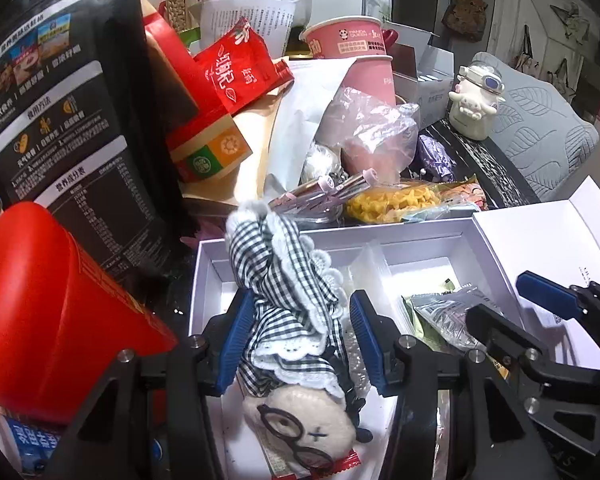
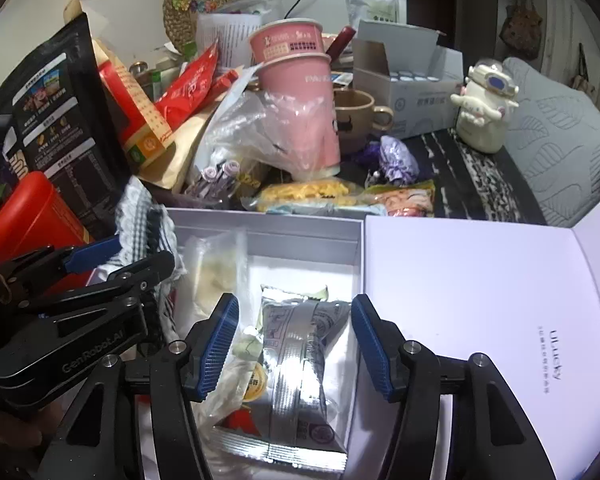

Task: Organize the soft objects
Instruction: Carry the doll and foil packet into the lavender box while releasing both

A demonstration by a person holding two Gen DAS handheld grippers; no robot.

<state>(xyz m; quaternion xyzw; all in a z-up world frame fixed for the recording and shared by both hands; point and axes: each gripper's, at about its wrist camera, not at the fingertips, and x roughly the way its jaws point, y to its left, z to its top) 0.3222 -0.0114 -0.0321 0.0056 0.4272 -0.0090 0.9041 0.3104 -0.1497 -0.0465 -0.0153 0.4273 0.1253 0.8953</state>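
Note:
A soft doll (image 1: 296, 320) with a cream face, black glasses and a black-and-white checked dress lies between the blue pads of my left gripper (image 1: 300, 340), over the left compartment of a white box (image 1: 420, 236). The jaws stand open around it, with a gap on the right side. My right gripper (image 2: 296, 344) is open above a silver snack packet (image 2: 300, 360) in the box's right compartment (image 2: 300, 236). The doll's dress (image 2: 140, 220) and the left gripper (image 2: 100, 280) show at the left of the right wrist view. The right gripper (image 1: 516, 300) shows in the left wrist view.
The box lid (image 2: 480, 300) lies open to the right. Behind the box are a yellow snack bag (image 1: 392, 200), pink paper cups (image 2: 300, 92), a black pouch (image 1: 60, 120), a red container (image 1: 52, 312), a cream figurine (image 2: 484, 112) and a grey cushion (image 2: 560, 140).

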